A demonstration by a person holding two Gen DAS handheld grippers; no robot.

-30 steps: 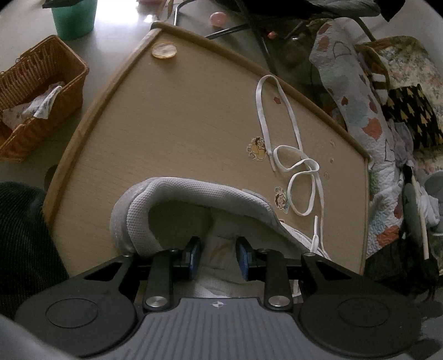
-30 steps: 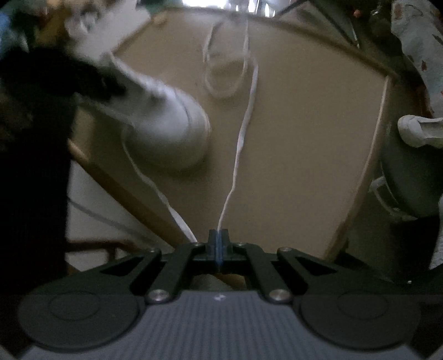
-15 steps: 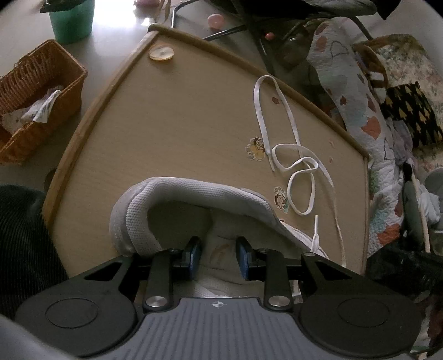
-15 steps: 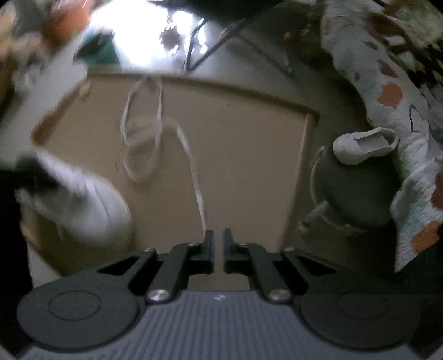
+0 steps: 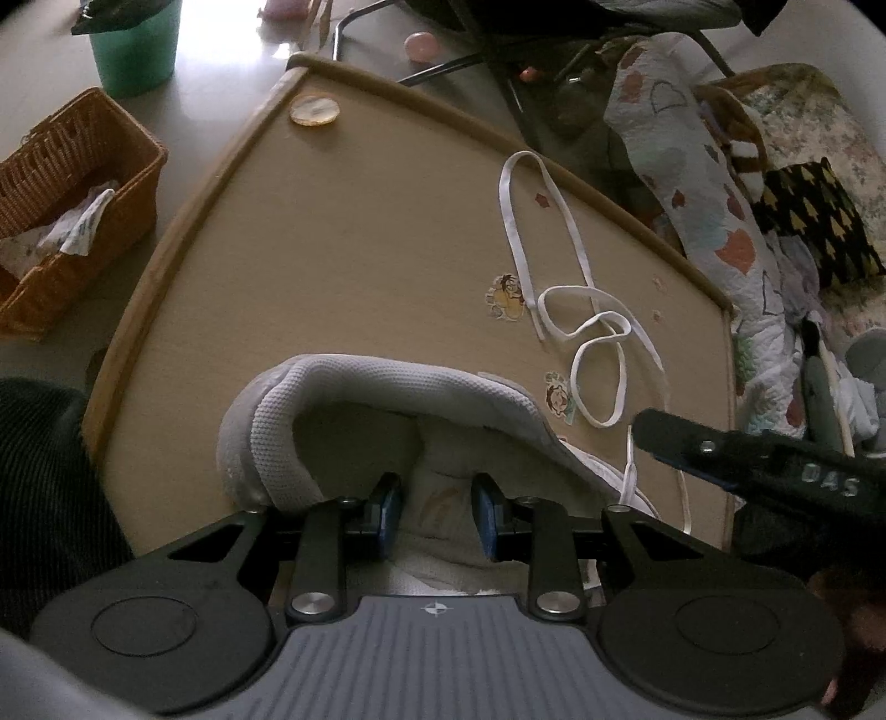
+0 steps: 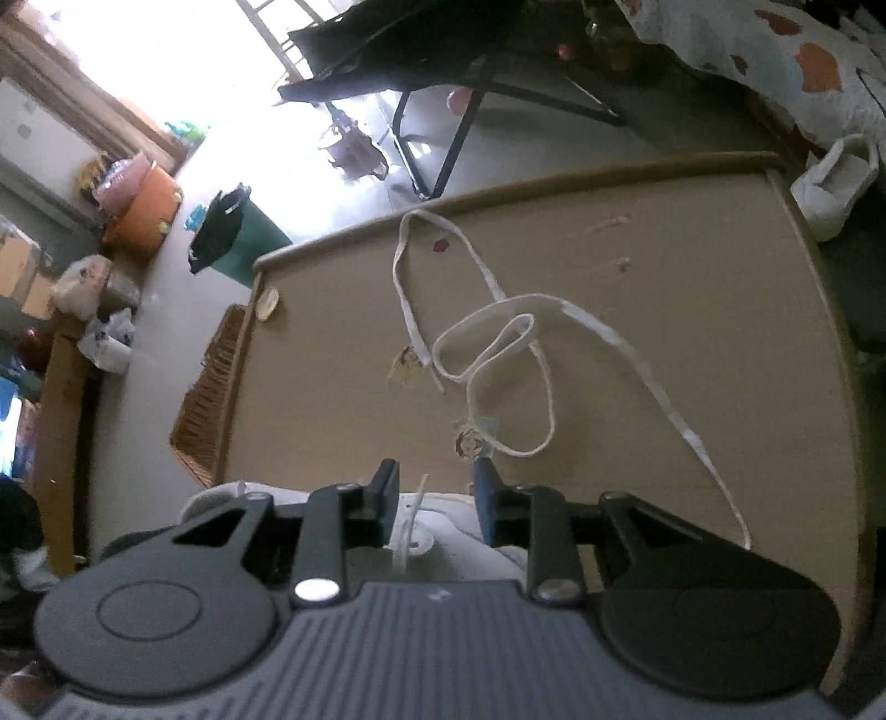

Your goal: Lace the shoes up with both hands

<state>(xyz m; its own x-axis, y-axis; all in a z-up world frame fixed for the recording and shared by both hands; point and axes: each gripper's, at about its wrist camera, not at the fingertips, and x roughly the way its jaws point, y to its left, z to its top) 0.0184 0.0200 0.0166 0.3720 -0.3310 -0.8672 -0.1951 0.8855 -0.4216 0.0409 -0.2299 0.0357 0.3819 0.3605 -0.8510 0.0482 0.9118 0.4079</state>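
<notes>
Left wrist view first: the left hand-held gripper (image 5: pixel 434 512) sits with its blue-padded fingers spread apart inside the opening of the grey-white shoe (image 5: pixel 387 399), pads near the tongue, nothing pinched between them. That shoe rests at the near edge of the wooden counter (image 5: pixel 360 249). Beyond it the white shoelace (image 5: pixel 559 310) lies in loose loops across the counter, one long loop reaching toward the far rim, one strand trailing back toward the shoe's right side. Coming in low from the right, the right hand-held gripper (image 5: pixel 659 429) shows as a dark arm just beside that trailing strand; from here I cannot tell its jaw gap.

Right wrist view settles it: the right hand-held gripper (image 6: pixel 434 498) has its fingers well apart, hovering just above the shoe (image 6: pixel 443 537), a lace end sticking up between them but not clamped. Off the counter, a wicker basket (image 5: pixel 72 210) and a green bin (image 5: pixel 135 50) stand on the floor, and a patterned quilt (image 5: pixel 714 221) lies to the right.
</notes>
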